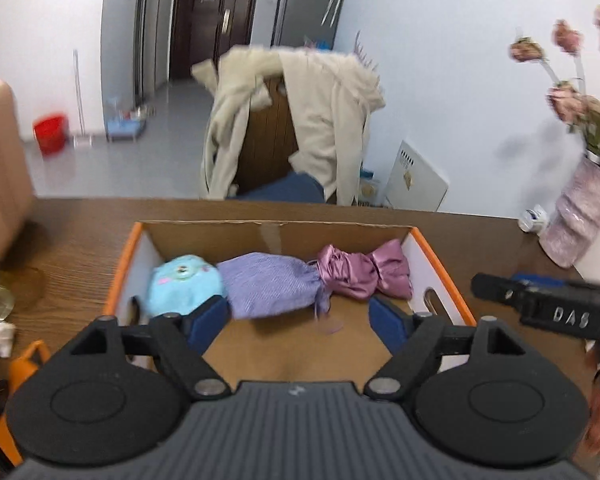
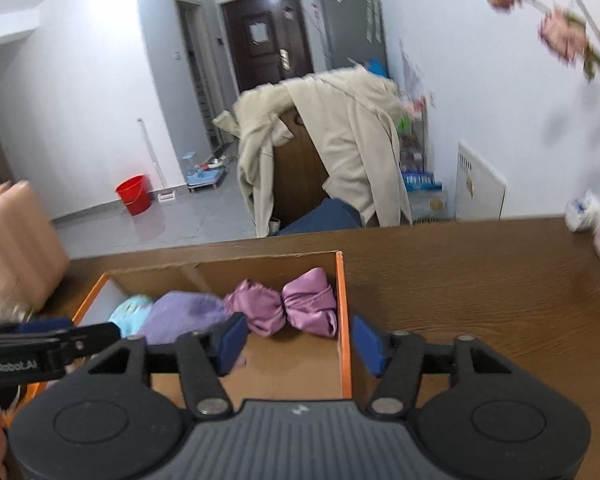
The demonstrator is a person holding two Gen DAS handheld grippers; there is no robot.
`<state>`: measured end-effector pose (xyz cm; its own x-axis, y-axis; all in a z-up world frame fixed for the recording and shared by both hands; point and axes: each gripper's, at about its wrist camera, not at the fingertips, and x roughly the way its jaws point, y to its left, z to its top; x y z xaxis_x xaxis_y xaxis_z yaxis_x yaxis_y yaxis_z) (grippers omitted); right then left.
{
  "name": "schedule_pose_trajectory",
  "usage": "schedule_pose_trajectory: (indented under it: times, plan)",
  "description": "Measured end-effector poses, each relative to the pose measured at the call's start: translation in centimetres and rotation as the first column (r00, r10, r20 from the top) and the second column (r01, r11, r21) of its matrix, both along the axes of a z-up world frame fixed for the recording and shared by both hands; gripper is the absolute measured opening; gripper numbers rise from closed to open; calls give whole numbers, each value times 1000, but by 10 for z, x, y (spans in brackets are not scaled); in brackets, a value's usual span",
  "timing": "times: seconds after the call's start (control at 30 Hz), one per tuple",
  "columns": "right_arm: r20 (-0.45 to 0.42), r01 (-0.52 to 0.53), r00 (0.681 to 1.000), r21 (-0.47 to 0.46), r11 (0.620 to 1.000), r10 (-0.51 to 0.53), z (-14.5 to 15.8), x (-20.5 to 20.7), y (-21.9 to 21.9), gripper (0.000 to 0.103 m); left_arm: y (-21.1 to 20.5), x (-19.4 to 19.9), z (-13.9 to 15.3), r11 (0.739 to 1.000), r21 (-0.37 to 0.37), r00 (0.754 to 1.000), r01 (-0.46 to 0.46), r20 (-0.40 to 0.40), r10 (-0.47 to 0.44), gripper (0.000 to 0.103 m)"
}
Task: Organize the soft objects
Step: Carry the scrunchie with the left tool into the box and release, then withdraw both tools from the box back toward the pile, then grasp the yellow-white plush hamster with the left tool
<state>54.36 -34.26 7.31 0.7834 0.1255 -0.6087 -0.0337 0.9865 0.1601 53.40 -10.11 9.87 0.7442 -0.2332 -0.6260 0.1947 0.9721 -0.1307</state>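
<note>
1. Cardboard box [image 1: 440, 264], orange-rimmed, on the desk [image 1: 72, 248] toward its far edge.
2. Contents, in a row along the box's far wall: blue plush toy [image 1: 184, 284] at the left, lilac drawstring pouch [image 1: 268, 284] in the middle, pink satin bundle [image 1: 364, 272] at the right corner, each touching the next.
3. Left gripper [image 1: 300, 316]: fingers released, holding nothing, over the box's near half.
4. Right gripper [image 2: 300, 340]: fingers spread, empty, straddling the box's right wall.
5. My judgement: the row looks settled; I lift both clear without snagging the pouch cord.
</note>
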Motion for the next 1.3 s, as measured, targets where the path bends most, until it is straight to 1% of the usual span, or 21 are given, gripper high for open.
schedule_pose_trajectory:
  times: [0.03, 0.1, 0.17, 0.2, 0.27, 0.33, 0.47, 0.6, 0.7, 0.83, 0.9, 0.97, 1.13, 1.2, 1.23, 1.27, 1.3]
  plan:
    - [25, -12, 1000, -19, 1000, 13, 5, -17, 2, 66, 3, -17, 2, 1000, 4, 1000, 5, 21, -5, 86]
    - [66, -31, 997, -40, 999, 33, 12, -47, 4, 80, 9, -48, 5, 1000, 8, 999, -1, 49, 0, 88]
    - [108, -44, 993, -53, 998, 50, 16, -80, 5, 86, 14, -80, 6, 1000, 7, 997, -1, 75, 0, 90]
    - [121, -49, 991, -58, 997, 55, 16, -95, 5, 87, 17, -99, 5, 1000, 6, 995, -6, 96, 6, 95]
    - [141, -59, 988, -74, 996, 69, 13, -128, 6, 87, 25, -134, 1, 1000, 4, 991, -22, 131, 21, 99]
    - [167, -72, 982, -86, 994, 86, 8, -159, 7, 89, 32, -167, -5, 1000, 12, 987, -22, 159, 20, 101]
    - [207, -75, 974, -81, 994, 91, -8, -216, 9, 89, 42, -221, -27, 999, 22, 989, -36, 146, 33, 101]
    - [231, -65, 969, -109, 992, 89, -26, -270, 19, 90, 44, -265, -39, 999, 30, 988, -38, 151, 33, 103]
    - [220, -71, 972, -84, 994, 88, -39, -303, 24, 90, 43, -288, -49, 999, 37, 991, -21, 133, 16, 103]
    - [200, -88, 974, -79, 993, 102, -49, -325, 31, 90, 39, -292, -58, 999, 34, 996, -6, 93, 3, 103]
    - [196, -98, 974, -84, 992, 113, -50, -328, 32, 90, 37, -290, -60, 999, 39, 996, -11, 88, 7, 103]
    - [203, -94, 973, -100, 991, 113, -50, -330, 36, 90, 36, -287, -61, 1000, 27, 996, -13, 86, 11, 103]
    - [209, -139, 967, -58, 989, 148, -48, -318, 39, 88, 30, -272, -67, 999, -32, 998, -24, 57, 26, 103]
    - [217, -165, 961, -45, 985, 171, -46, -305, 44, 85, 24, -262, -72, 999, -44, 998, -32, 49, 34, 102]
    - [222, -175, 958, -45, 983, 181, -45, -297, 46, 83, 21, -257, -75, 998, -46, 998, -33, 54, 35, 100]
    - [222, -187, 956, -40, 981, 192, -45, -287, 50, 80, 18, -252, -78, 998, -44, 997, -34, 60, 37, 96]
    - [218, -197, 956, -29, 980, 199, -44, -278, 52, 77, 15, -247, -82, 999, -34, 998, -40, 55, 41, 88]
